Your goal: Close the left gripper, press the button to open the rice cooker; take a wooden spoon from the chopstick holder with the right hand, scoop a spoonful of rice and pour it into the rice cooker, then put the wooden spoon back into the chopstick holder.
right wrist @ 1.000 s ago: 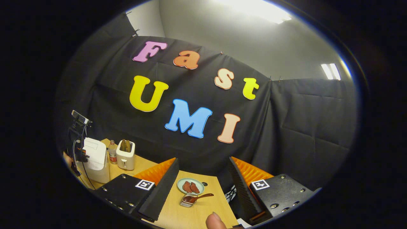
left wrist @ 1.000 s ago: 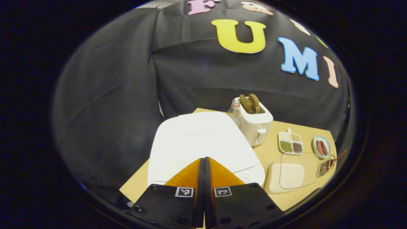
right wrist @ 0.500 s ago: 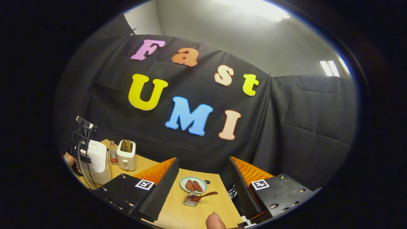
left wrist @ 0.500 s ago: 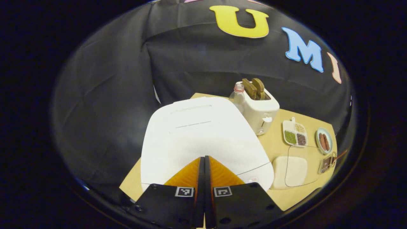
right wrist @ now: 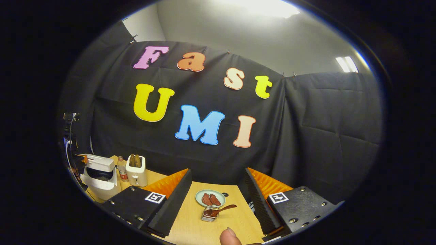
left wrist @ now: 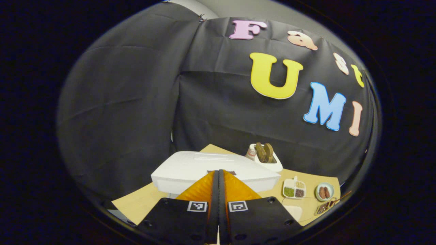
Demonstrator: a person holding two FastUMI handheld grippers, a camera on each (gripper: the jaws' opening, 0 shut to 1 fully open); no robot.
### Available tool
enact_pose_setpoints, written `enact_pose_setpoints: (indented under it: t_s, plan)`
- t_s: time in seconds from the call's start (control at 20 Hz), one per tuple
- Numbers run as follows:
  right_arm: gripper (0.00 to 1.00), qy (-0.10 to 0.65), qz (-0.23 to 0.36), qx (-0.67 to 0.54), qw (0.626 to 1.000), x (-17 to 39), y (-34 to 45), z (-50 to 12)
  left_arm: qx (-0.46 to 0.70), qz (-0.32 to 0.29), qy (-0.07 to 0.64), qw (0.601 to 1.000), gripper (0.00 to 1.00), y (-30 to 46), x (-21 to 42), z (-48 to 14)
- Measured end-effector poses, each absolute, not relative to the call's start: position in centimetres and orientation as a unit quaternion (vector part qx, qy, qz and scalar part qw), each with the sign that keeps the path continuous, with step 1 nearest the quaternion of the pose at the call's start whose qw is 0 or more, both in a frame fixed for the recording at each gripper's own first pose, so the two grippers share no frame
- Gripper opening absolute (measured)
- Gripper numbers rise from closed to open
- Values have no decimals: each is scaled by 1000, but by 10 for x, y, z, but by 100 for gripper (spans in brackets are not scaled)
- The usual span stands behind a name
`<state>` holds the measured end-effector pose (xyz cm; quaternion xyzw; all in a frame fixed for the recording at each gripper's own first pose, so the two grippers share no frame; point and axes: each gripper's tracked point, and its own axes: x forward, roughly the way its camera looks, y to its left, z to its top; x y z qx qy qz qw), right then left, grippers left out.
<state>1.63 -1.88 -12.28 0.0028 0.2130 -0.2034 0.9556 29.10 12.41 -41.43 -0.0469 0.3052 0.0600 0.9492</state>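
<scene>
The rice cooker point(right wrist: 98, 175) sits at the lower left of my right gripper view, white and smooth, with its lid tipped up off the round pot. In my left gripper view its flat white lid point(left wrist: 211, 166) is in the low middle. My left gripper point(left wrist: 218, 190) is pressed tight together, holding nothing. My right gripper point(right wrist: 216, 197) is wide open and empty. Between its ridged fingers, the brown wooden spoon point(right wrist: 219, 210) lies in the small wire chopstick holder point(right wrist: 208, 216). The table point(right wrist: 190, 224) is pale wood.
</scene>
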Motion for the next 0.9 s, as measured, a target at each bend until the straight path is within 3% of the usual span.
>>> enact_pose_setpoints:
  t_s: [0.5, 0.9]
  plan:
    - [95, 223, -191, 60, 954, 23, -94, -194, 11, 77, 241, 968, 9, 94, 244, -325]
    - [95, 281, -153, 149, 935, 50, -133, -353, 34, 124, 235, 964, 10, 57, 177, -278]
